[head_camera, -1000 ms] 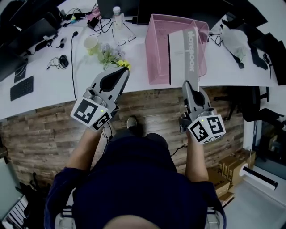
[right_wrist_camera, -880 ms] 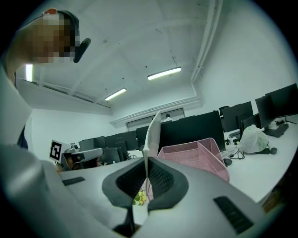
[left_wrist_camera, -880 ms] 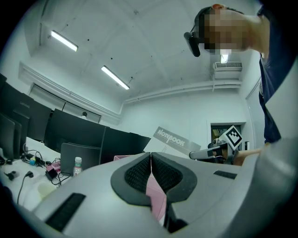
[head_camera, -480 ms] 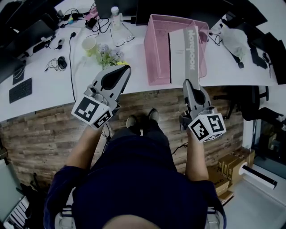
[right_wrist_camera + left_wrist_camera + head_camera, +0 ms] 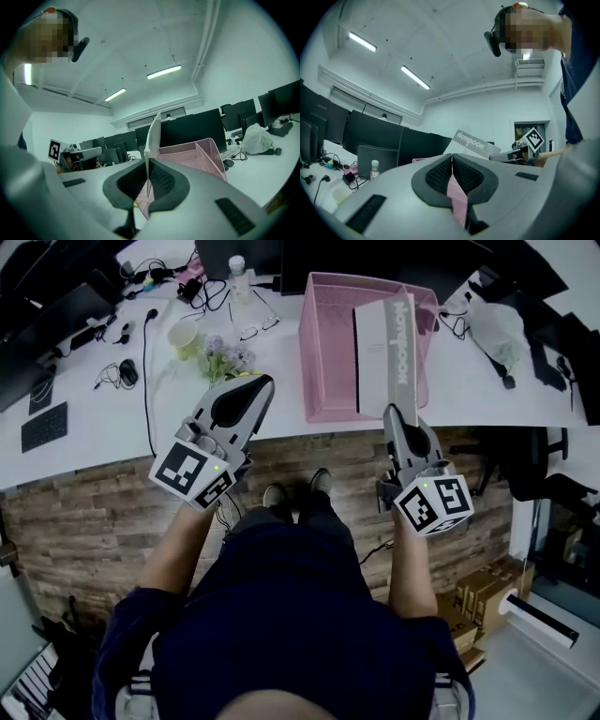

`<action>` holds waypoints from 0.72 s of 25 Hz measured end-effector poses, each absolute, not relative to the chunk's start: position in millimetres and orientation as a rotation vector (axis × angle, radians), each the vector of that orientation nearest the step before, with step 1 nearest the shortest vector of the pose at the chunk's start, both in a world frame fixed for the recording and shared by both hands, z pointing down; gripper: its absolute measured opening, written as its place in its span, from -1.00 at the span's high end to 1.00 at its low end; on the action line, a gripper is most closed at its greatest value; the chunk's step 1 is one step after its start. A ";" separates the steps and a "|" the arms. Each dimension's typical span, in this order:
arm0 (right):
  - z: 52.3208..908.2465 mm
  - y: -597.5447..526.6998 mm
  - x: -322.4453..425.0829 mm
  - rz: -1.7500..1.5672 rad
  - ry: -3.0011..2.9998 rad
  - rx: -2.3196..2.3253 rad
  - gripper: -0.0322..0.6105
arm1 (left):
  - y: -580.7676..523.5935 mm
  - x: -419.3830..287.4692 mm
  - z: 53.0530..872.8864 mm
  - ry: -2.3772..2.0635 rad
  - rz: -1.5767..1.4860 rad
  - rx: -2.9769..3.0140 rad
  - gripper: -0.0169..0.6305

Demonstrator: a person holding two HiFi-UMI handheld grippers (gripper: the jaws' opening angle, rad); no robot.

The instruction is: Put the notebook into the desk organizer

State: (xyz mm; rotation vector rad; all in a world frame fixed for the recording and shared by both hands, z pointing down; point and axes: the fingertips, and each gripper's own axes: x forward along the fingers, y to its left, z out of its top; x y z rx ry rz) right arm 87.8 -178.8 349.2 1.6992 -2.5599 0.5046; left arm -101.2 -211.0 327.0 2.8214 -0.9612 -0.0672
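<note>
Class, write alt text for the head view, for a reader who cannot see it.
Seen from above, the right gripper holds a notebook on edge in its jaws at a pink organizer on a white desk. The left gripper, jaws together and empty, hovers near the desk's edge.

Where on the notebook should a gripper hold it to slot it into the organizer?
By its near end, from the person's side, jaws squeezing the covers, as the right gripper does. The notebook is thin and stands on edge, its far end toward the pink mesh organizer, so that end is free to go in.
</note>
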 end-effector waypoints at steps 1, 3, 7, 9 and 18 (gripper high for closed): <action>350.4 -180.9 91.9 0.510 -2.560 1.697 0.87 | -212.7 -97.4 326.9 -0.966 -0.065 2.820 0.85; 353.4 -185.1 99.7 0.522 -2.560 1.687 0.87 | -216.0 -89.6 327.3 -0.975 -0.060 2.816 0.85; 359.3 -194.4 115.9 0.544 -2.559 1.662 0.87 | -222.8 -74.0 328.5 -0.993 -0.053 2.806 0.85; 360.4 -199.0 123.1 0.549 -2.563 1.647 0.87 | -226.0 -66.3 328.8 -1.003 -0.051 2.802 0.85; 369.6 -216.9 157.5 0.588 -2.539 1.621 0.87 | -239.1 -39.2 330.7 -1.042 -0.045 2.781 0.85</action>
